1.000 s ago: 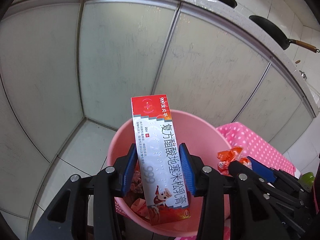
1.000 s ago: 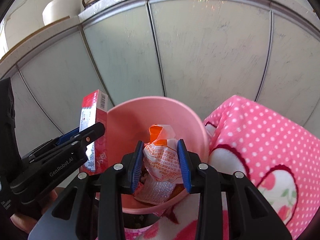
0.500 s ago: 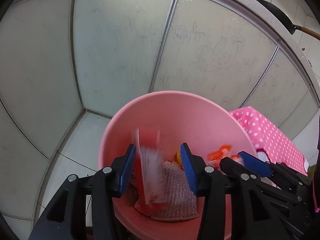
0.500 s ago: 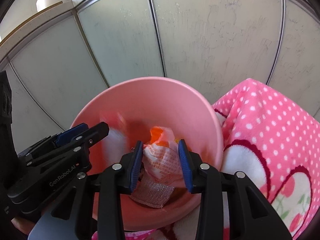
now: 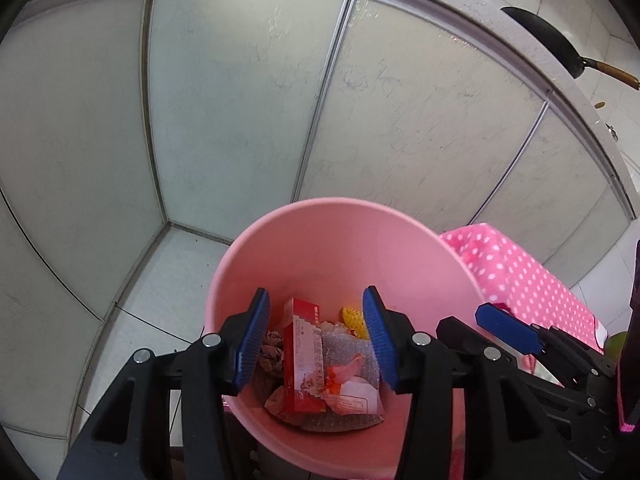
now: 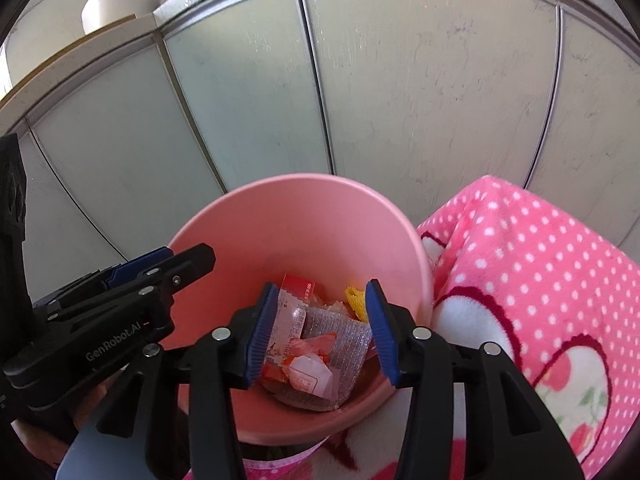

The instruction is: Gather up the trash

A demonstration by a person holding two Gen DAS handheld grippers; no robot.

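Both pieces dropped, your grippers hang empty over the bin

Your left gripper (image 5: 316,338) and right gripper (image 6: 322,330) have just been opening, jaws parted with nothing between; a second ago they pinched the red box (image 5: 304,356) and orange wrapper (image 6: 310,360), now lying inside the pink bin (image 5: 340,240), so fetch more trash

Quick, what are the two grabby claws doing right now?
Left gripper: open, empty, over the pink bin.
Right gripper: jaws just opening, nothing between them, orange wrapper dropped.

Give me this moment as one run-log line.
left gripper: open, empty | right gripper: open, just released | red box: in pink bin | orange wrapper: in bin | next: fetch more trash
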